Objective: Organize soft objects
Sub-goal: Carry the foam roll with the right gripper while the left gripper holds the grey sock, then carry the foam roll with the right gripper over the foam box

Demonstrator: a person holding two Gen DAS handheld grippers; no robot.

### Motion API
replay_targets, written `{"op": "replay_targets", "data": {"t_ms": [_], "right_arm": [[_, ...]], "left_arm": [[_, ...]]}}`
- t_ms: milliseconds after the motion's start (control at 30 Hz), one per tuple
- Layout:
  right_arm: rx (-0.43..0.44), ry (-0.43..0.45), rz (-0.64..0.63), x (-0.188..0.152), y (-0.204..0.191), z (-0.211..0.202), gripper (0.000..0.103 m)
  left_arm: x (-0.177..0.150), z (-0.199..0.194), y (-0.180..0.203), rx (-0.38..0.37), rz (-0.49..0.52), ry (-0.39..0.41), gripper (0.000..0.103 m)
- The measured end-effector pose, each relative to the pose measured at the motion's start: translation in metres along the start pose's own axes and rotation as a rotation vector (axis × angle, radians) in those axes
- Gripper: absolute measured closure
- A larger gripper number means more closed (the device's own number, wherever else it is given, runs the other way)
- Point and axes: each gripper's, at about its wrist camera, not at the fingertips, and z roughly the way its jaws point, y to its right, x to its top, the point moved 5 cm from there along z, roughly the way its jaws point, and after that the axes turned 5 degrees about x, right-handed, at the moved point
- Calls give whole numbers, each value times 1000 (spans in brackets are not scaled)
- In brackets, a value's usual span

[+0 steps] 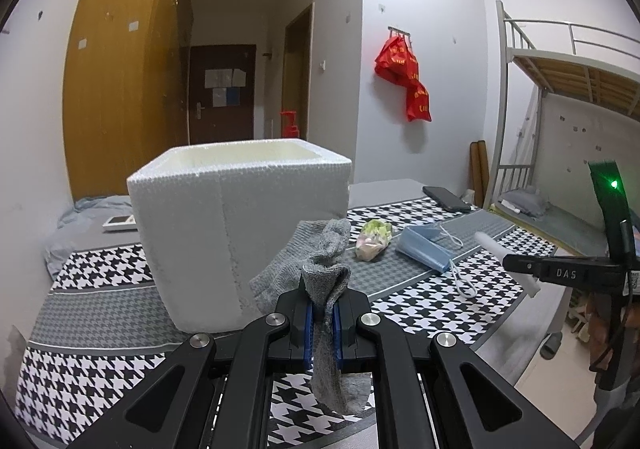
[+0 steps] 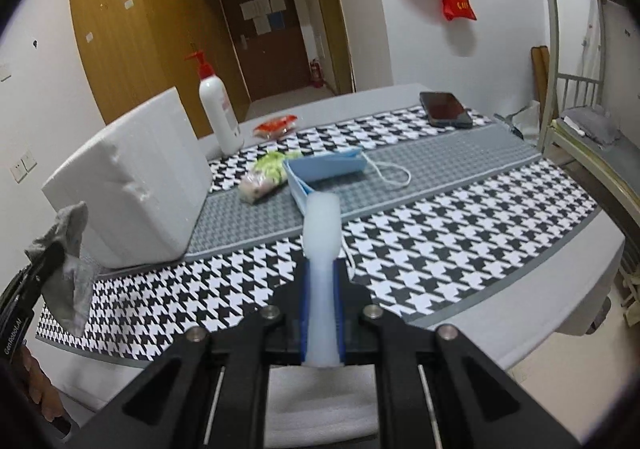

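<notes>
Left gripper (image 1: 323,313) clenched one grey sock (image 1: 326,281), lifted just beside the one foam box (image 1: 240,225). Right gripper (image 2: 322,313) clamped one white foam strip (image 2: 322,249) above the cloth (image 2: 460,249). One blue mask (image 2: 324,173) and one snack bag (image 2: 264,177) lay ahead.

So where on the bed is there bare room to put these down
Free: the houndstooth cover near the right gripper, between the blue mask and the bed's near edge, and the strip short of the phone. Crowded: beside the foam box, where the snack packet and mask lie.
</notes>
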Motion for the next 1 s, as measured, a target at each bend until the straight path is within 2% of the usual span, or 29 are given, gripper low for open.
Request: {"op": "replay_targets", "data": {"t_ms": [500, 800, 1000], "right_arm": [[72, 99, -76, 28, -29, -21, 90], [141, 130, -139, 44, -57, -25, 90], [191, 140, -187, 50, -81, -25, 90]], "left_arm": [[22, -23, -9, 37, -6, 71, 96], [37, -43, -21, 86, -6, 136, 96], [42, -49, -32, 97, -30, 134, 96]]}}
